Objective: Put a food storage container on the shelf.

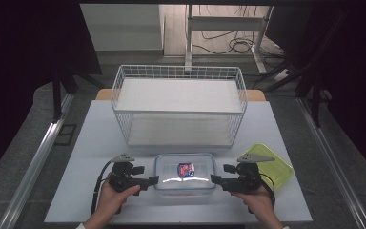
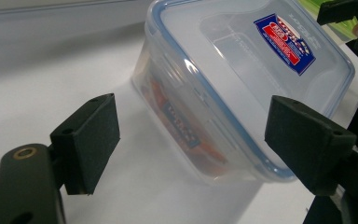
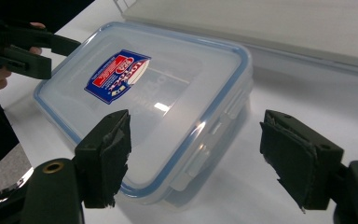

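Flanking a clear, rounded plastic container [image 1: 185, 171], left gripper [image 1: 147, 175] and right gripper [image 1: 220, 174] gape empty.

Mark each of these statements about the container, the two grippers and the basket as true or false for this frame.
1. The clear container lies on the table between the left gripper and the right gripper. True.
2. The container's lid is off. False: the blue-rimmed lid sits on it, with a label on top.
3. Both grippers are open. True: in each gripper view the jaws stand wide apart.
4. The container sits inside the wire basket. False: it rests on the table in front of the basket.
5. A green tray lies to the left of the left gripper. False: it lies behind the right gripper, on the table's right side.
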{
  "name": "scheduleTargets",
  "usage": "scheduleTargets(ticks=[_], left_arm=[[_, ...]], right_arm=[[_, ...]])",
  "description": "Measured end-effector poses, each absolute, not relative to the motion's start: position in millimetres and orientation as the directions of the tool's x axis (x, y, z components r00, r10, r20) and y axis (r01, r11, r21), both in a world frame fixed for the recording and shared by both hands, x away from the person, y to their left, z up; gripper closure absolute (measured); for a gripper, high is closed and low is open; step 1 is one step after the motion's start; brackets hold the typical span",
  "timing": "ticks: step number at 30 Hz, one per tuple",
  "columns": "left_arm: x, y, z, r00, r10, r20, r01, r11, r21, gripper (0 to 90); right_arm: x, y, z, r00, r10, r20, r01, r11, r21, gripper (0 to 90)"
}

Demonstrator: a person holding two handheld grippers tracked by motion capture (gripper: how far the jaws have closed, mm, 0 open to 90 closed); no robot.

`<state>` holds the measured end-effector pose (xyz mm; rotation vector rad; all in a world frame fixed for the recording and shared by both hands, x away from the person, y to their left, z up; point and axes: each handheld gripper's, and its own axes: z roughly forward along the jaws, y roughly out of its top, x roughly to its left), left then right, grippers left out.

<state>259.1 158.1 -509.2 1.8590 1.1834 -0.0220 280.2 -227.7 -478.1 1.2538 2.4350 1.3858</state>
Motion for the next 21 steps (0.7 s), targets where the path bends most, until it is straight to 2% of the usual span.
scheduleTargets(ticks=[15, 21], left_arm=[[275.3, 153.1, -520.0, 0.512, 0.621, -0.594, 0.793, -0.074, 0.605, 18.4], [276.7, 151.5, -522.6, 0.519, 0.585, -0.624, 0.803, -0.084, 0.590, 20.4]], right_arm=[[291.9, -216.6, -490.4, -0.651, 0.654, 0.385, 0.667, 0.251, 0.701, 22.2], [296.3, -213.3, -496.2, -0.638, 0.635, 0.434, 0.700, 0.244, 0.672, 20.0]])
